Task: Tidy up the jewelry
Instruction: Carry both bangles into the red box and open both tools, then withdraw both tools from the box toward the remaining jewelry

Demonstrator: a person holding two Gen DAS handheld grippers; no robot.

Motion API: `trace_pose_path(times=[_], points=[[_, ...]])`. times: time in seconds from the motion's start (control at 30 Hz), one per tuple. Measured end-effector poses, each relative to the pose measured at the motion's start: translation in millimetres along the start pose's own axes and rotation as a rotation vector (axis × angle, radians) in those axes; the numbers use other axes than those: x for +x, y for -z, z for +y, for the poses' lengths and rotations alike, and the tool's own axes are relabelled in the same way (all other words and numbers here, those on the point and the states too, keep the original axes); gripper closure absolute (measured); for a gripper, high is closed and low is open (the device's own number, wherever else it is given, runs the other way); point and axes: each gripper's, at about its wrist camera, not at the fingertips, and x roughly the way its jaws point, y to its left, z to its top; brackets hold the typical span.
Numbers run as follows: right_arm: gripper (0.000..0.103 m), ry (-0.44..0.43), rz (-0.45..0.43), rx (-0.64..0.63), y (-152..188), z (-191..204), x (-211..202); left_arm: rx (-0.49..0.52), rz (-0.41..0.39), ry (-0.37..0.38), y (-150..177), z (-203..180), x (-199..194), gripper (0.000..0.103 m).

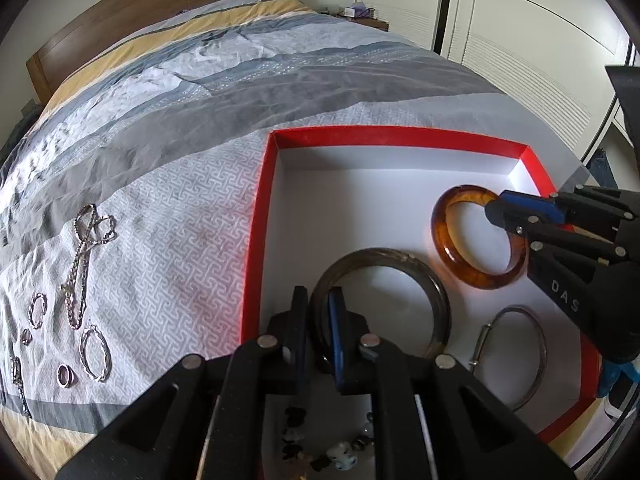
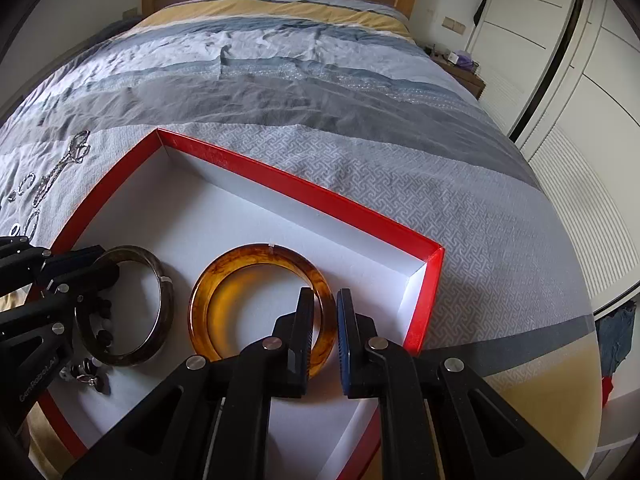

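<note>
From my left wrist I see my left gripper (image 1: 319,330) with its jaws straddling the near rim of the dark smoky round bangle (image 1: 434,292), close on it but with slivers of gap, so I cannot tell if they pinch it. The bangle lies in the red-walled white-floored shallow box (image 1: 260,216) on the grey patterned bedspread (image 1: 172,240). My right gripper (image 1: 494,210) reaches the amber tortoiseshell bangle (image 1: 472,276) near the box's far right corner; a thin silver bangle (image 1: 536,344) lies nearer. Silver chains and rings (image 1: 80,264) lie on the bedspread left of the box. From my right wrist, my right gripper (image 2: 325,320) has jaws apart around the amber bangle's (image 2: 224,268) near rim, with gaps visible; the dark bangle (image 2: 160,280) sits beside it, the left gripper (image 2: 94,262) at its edge.
</note>
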Motion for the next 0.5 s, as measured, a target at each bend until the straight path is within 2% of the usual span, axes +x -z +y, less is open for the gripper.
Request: trace_pose_path(times=[0.07,0.17,0.27,0.5], points=[[0.088,0.006,0.006,-0.007,0,1,-1,-0.009,0.007,0.015,-1,1,-1,0.092],[0.072,0.026,-0.008,-0.012,-1,1,-9,-0.017,0.013,0.039,-1,2,-6,0.091],[0.072,0.029,-0.037,0.015,-2,-7,-26,-0.027,0.000,0.057,2,4,-19,0.086],[0.071,0.015,-0.104,0.094,6,-19,-88,-0.036,-0.080,0.108,9,2,-78,0.086]])
